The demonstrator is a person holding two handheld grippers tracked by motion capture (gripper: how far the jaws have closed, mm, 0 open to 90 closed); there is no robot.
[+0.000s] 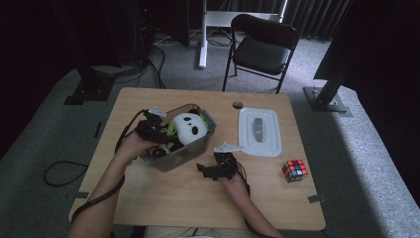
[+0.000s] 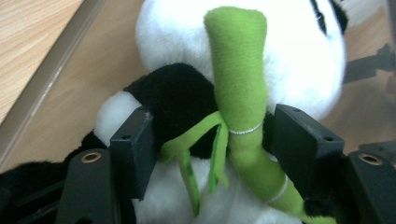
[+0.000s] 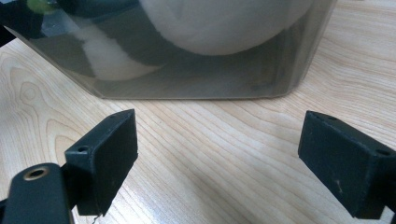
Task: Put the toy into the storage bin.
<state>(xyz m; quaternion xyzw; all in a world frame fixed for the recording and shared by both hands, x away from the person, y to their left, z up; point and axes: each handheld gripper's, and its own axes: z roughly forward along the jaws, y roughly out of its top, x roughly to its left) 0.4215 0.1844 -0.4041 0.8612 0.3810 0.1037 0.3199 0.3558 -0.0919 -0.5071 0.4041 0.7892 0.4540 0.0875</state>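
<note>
My left claw (image 2: 212,140) is down in the bin (image 1: 198,148) at centre-left of the high view, its jaws apart on either side of the panda (image 2: 243,65) and its green bamboo stalk (image 2: 240,93); whether the pads press the plush I cannot tell. My right claw (image 3: 217,163) gapes wide and empty over the counter (image 3: 224,140) just before the bin wall, below centre in the high view.

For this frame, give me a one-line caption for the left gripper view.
Left gripper fingers straddle the plush panda and its green bamboo stalk inside the clear bin.
</note>
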